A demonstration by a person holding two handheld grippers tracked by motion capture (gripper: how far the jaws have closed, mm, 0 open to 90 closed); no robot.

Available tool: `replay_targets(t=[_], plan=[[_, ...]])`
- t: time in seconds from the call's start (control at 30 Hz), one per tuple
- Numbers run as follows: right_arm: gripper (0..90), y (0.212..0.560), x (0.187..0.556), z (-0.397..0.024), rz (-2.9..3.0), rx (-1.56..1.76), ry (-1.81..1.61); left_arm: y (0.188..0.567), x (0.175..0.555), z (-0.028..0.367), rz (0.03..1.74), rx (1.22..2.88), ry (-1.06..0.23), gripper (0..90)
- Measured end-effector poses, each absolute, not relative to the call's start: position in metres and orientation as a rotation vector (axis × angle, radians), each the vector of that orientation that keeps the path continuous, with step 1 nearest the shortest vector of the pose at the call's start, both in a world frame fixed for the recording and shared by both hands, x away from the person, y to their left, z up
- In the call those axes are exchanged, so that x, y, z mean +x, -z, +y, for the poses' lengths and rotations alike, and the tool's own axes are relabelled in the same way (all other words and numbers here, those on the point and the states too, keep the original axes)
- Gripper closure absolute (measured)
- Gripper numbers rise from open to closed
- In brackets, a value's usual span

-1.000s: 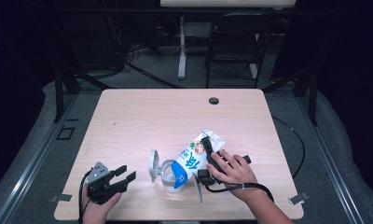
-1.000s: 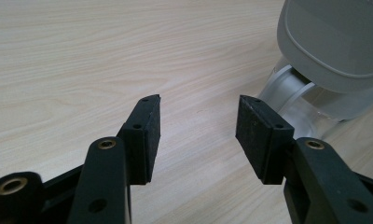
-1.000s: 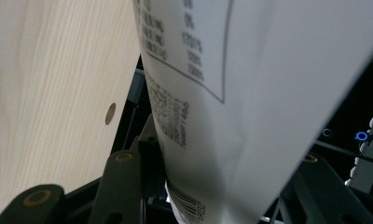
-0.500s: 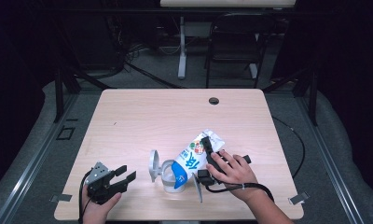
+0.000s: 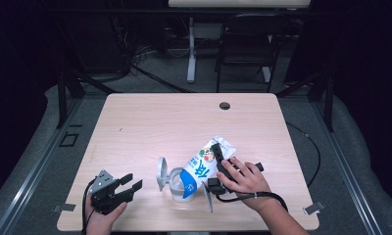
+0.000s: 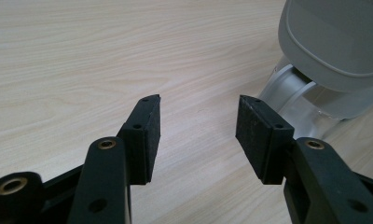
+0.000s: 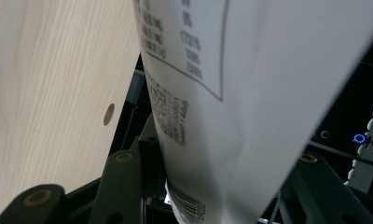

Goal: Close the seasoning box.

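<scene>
A white and blue carton (image 5: 200, 168) lies tilted over the front of the wooden table (image 5: 150, 122), its blue lower end at the mouth of a clear container (image 5: 173, 182) with a grey flip lid (image 5: 160, 172) standing open. My right gripper (image 5: 218, 166) is shut on the carton's upper part, with a hand over it. In the right gripper view the carton's printed white side (image 7: 231, 93) sits between the two jaws. My left gripper (image 5: 131, 182) rests open near the front left edge, nothing between its pads (image 6: 149, 135). The grey lid (image 6: 334, 42) and clear container (image 6: 306, 98) lie just beyond its right jaw.
A round cable hole (image 5: 225, 105) sits at the table's far edge. Black cable (image 5: 262, 196) trails from the right gripper over the front right. A dark chair (image 5: 248, 44) and a desk leg (image 5: 190, 54) stand behind the table. Tape tabs mark the front corners (image 5: 312, 208).
</scene>
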State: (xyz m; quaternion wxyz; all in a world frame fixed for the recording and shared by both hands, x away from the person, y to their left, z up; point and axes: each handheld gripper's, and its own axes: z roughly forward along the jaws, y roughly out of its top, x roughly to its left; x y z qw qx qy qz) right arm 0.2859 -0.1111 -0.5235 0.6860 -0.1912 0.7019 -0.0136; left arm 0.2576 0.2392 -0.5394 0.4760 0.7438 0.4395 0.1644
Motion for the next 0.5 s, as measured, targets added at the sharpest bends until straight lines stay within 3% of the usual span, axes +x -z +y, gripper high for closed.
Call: replay_targets(t=[0.5], plan=[[56.1,0.5236,0.2861,-0.1108,1.575,-0.435,0.033,0.5389,0.2574,0.2388,1.077,1.814,-0.4,50.5]])
